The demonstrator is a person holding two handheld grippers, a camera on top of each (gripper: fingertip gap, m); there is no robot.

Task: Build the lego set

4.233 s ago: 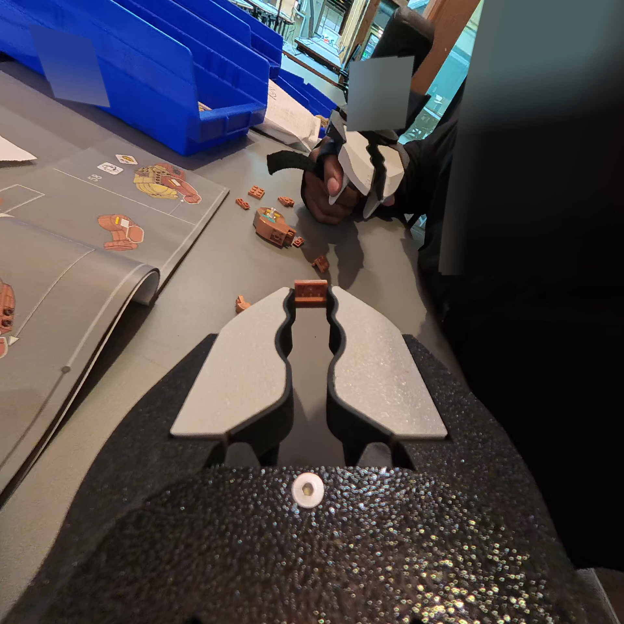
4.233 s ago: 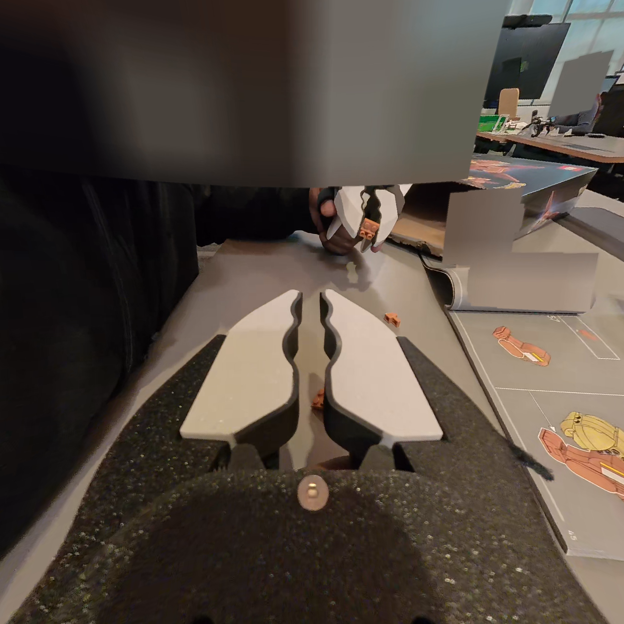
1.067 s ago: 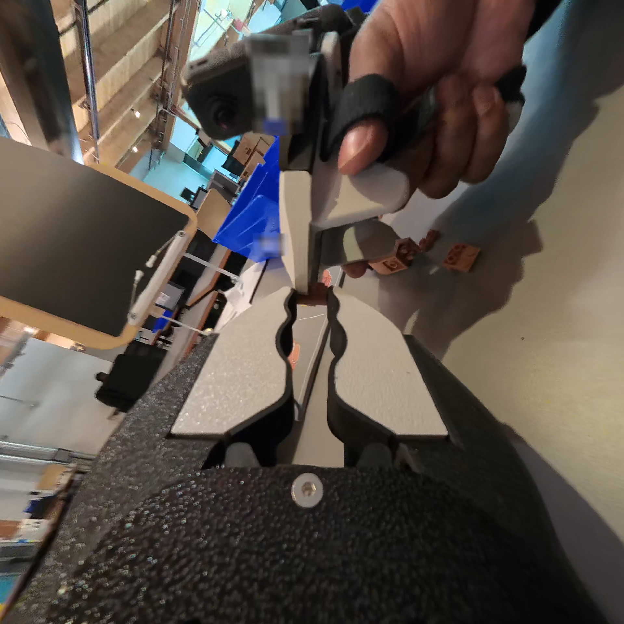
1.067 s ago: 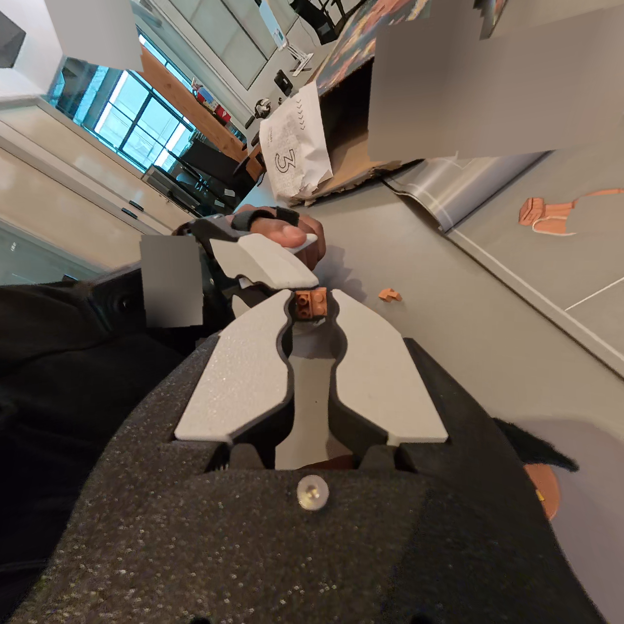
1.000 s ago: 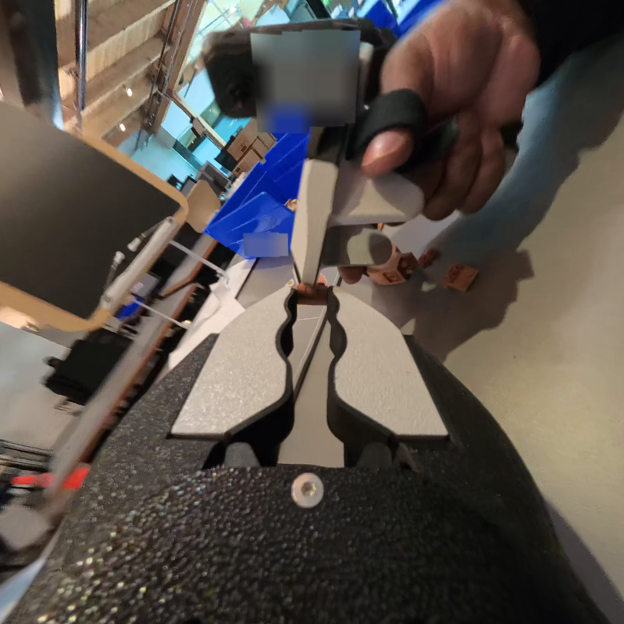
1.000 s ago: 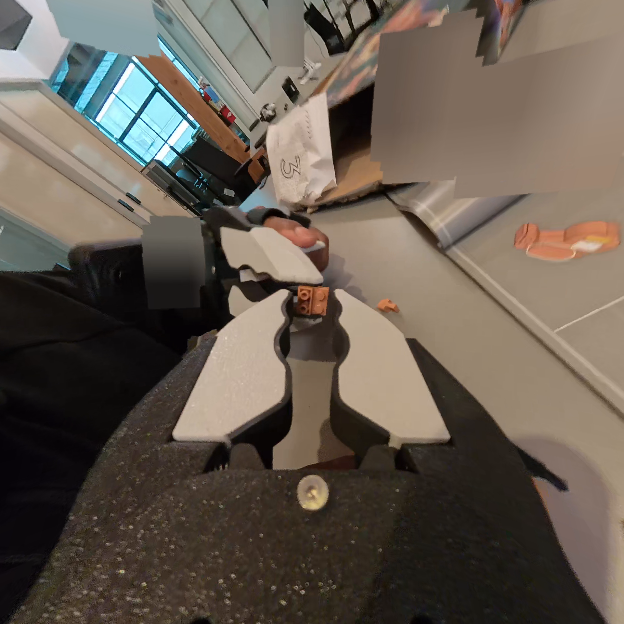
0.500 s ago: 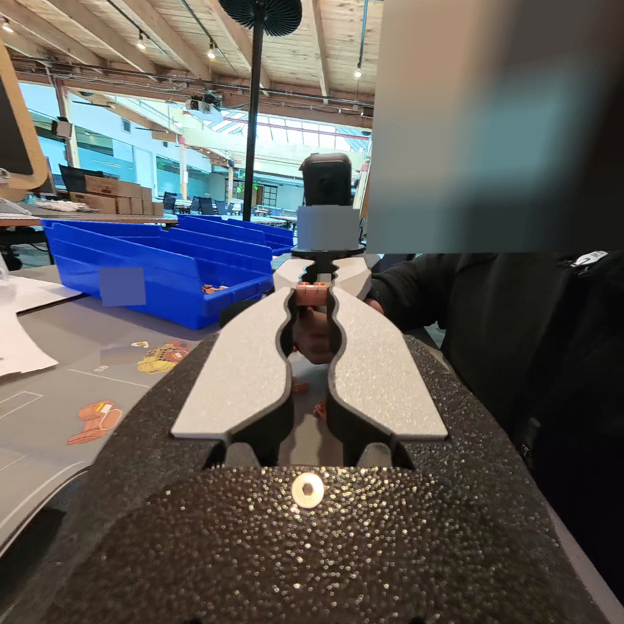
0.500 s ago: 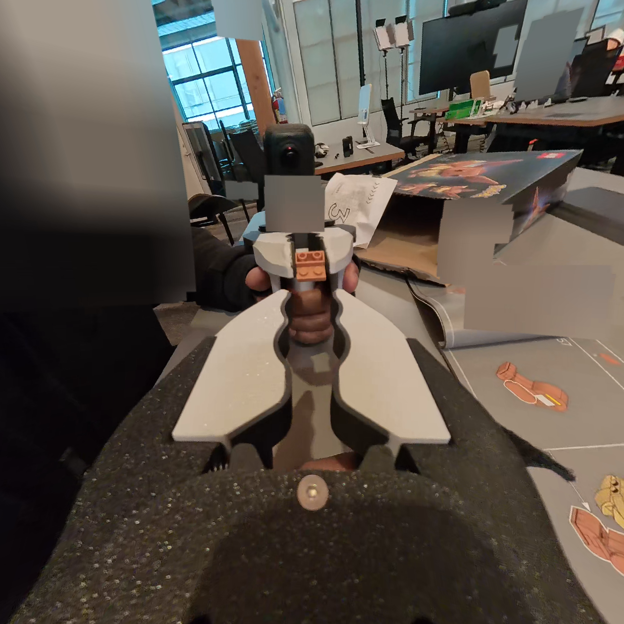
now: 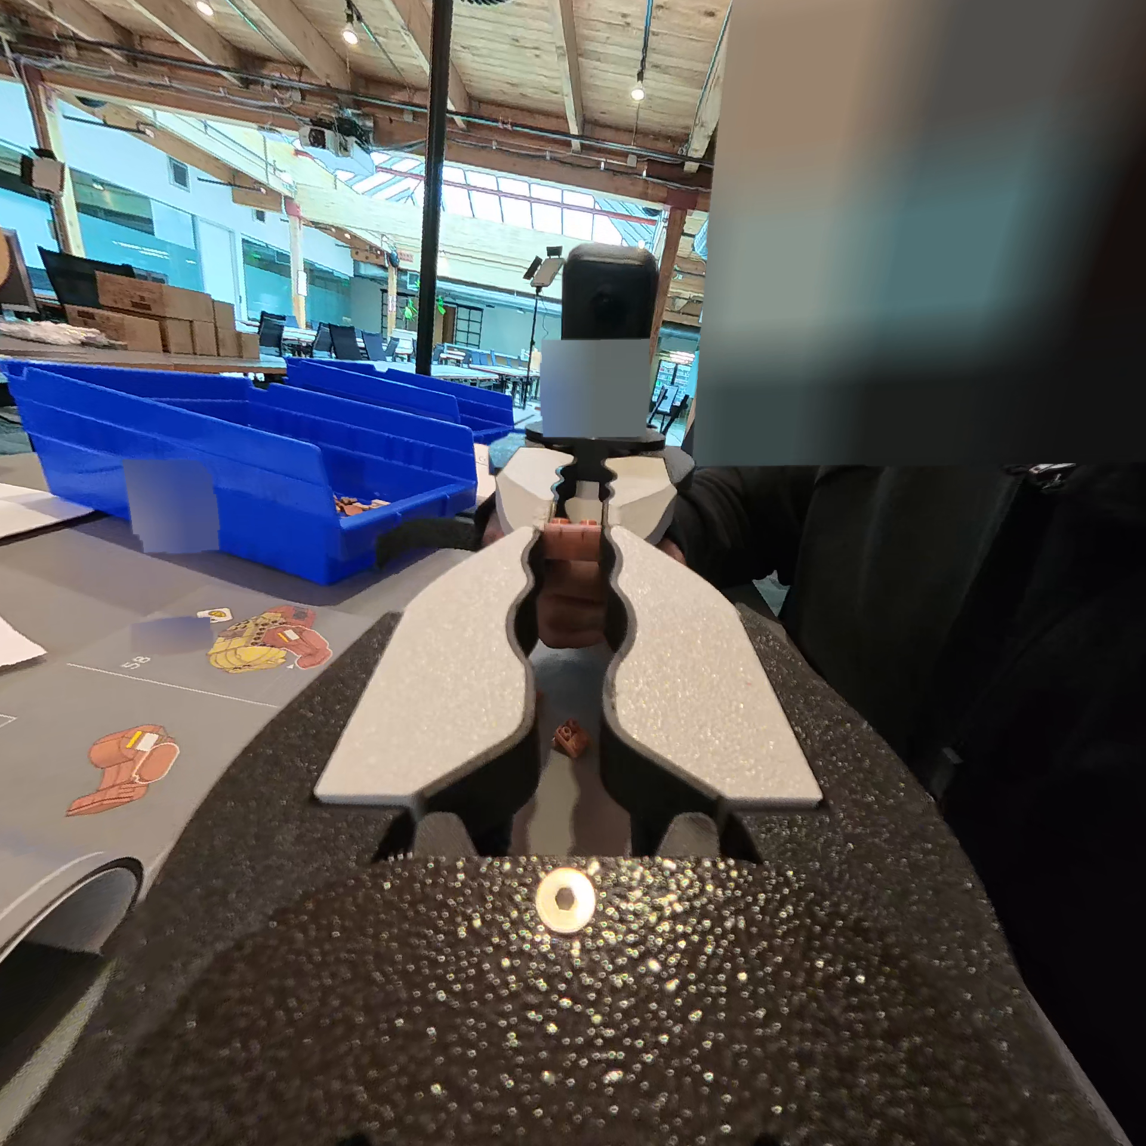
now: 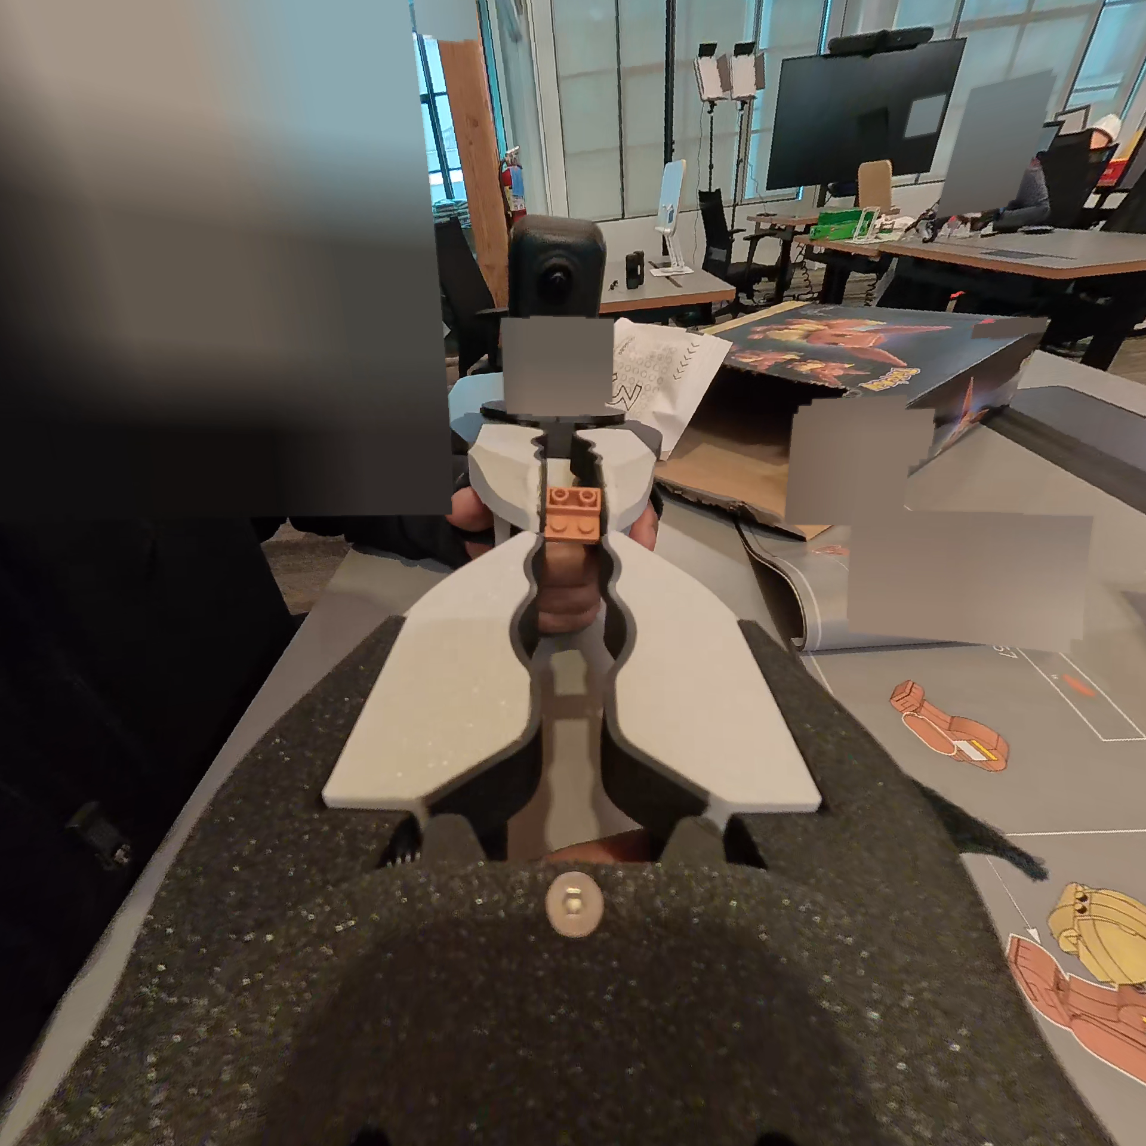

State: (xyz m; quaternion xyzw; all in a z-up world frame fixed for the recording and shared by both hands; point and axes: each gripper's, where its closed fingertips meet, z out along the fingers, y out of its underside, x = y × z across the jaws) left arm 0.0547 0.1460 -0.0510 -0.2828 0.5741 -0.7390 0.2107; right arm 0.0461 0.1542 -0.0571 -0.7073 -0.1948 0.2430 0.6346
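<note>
Left gripper point(image 9: 572, 538): raised above the grey table point(image 9: 93, 577), fingertips clamped on a small orange-brown brick point(image 9: 573, 539), both pads pressed against its sides
Right gripper point(image 10: 572, 541): facing the left one tip to tip, jaws narrowly apart at the brick's near edge; cannot tell whether the pads press on it
Brick point(image 10: 573, 518): held in the air between the two grippers, studs on its upper and front faces, seated between the left gripper's fingers
Hands: one wrapped round each handle, seen through the finger gaps point(image 10: 561, 595)
Loose brick point(image 9: 572, 738): on the table below the left gripper
Blue bins point(image 9: 248, 471): far left side of the table, brown pieces inside the nearest
Instruction booklet point(image 10: 930, 744): open flat, beside the grippers
Cardboard box point(image 10: 806, 397): behind the booklet, printed lid open
</note>
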